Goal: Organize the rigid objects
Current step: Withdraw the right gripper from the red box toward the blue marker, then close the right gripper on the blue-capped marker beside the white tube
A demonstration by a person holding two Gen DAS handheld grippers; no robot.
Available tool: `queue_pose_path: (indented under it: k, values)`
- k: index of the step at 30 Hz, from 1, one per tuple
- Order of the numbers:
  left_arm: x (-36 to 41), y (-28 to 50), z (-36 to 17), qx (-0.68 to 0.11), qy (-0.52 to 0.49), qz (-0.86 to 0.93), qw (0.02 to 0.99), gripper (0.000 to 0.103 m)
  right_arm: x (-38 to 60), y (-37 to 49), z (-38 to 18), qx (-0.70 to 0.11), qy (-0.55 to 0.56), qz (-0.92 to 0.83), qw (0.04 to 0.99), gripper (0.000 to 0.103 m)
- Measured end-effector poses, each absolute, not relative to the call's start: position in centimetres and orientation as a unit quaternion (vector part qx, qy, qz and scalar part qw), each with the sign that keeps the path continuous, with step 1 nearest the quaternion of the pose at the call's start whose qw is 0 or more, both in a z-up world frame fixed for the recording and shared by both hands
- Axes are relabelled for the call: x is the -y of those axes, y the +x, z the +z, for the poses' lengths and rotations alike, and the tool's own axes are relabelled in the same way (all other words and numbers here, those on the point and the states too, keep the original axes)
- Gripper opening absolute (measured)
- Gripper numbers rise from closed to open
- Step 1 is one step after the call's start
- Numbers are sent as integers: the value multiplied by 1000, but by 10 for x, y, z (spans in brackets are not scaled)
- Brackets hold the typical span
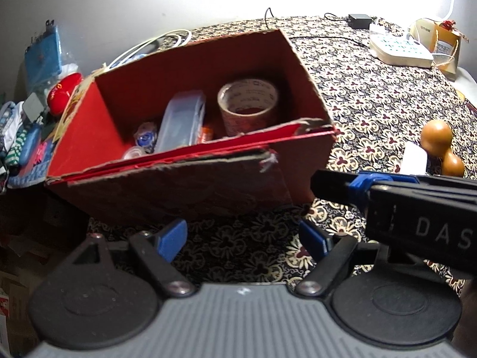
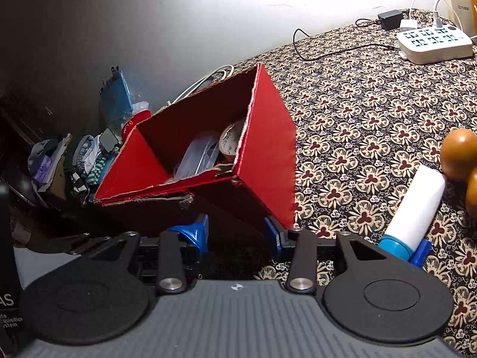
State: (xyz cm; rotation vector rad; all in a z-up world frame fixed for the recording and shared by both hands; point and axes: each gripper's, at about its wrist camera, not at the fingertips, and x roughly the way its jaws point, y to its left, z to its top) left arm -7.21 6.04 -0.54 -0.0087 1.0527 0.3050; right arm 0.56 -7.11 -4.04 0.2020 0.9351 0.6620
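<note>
A red cardboard box (image 1: 190, 185) stands open at the left edge of the floral-clothed table (image 1: 372, 104). Inside it are a brown tape roll (image 1: 247, 104), a clear plastic case (image 1: 182, 122) and small bits. My left gripper (image 1: 243, 235) hovers open in front of the box's near wall, with nothing between its blue fingers. In the right wrist view the same box (image 2: 265, 149) shows its tape roll (image 2: 231, 140) and case (image 2: 199, 158). My right gripper (image 2: 235, 235) is open just before the box's near corner. A white cylinder with a blue cap (image 2: 417, 208) lies to its right.
A brown wooden gourd (image 2: 460, 155) rests beside the cylinder. A white power strip (image 2: 435, 44), a black adapter (image 2: 389, 19) and cables sit at the far right. Clothes (image 2: 86, 161) and a blue packet (image 2: 116, 95) pile up left of the table. The right gripper's body (image 1: 417, 208) crowds my left gripper's right side.
</note>
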Motion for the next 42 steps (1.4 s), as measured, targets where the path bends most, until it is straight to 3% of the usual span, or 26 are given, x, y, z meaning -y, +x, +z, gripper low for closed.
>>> queue_pose_path:
  k: [30,33,35,42]
  values:
    - [39,-46,-54,-542,10,-91,835,83,216,11,-88,-493,188,161,834,26]
    - [48,-46,-59,-541,10,-106,834,80,220,14,-91,-497,193,162,830,26]
    - [54,-45,-63,-545,15,-113,831,68,221,15,-92,-500,197,163,828,26]
    - [63,-40,-81,-571,27,-113,813,53,220,18,-93,-505,198,169,823,26]
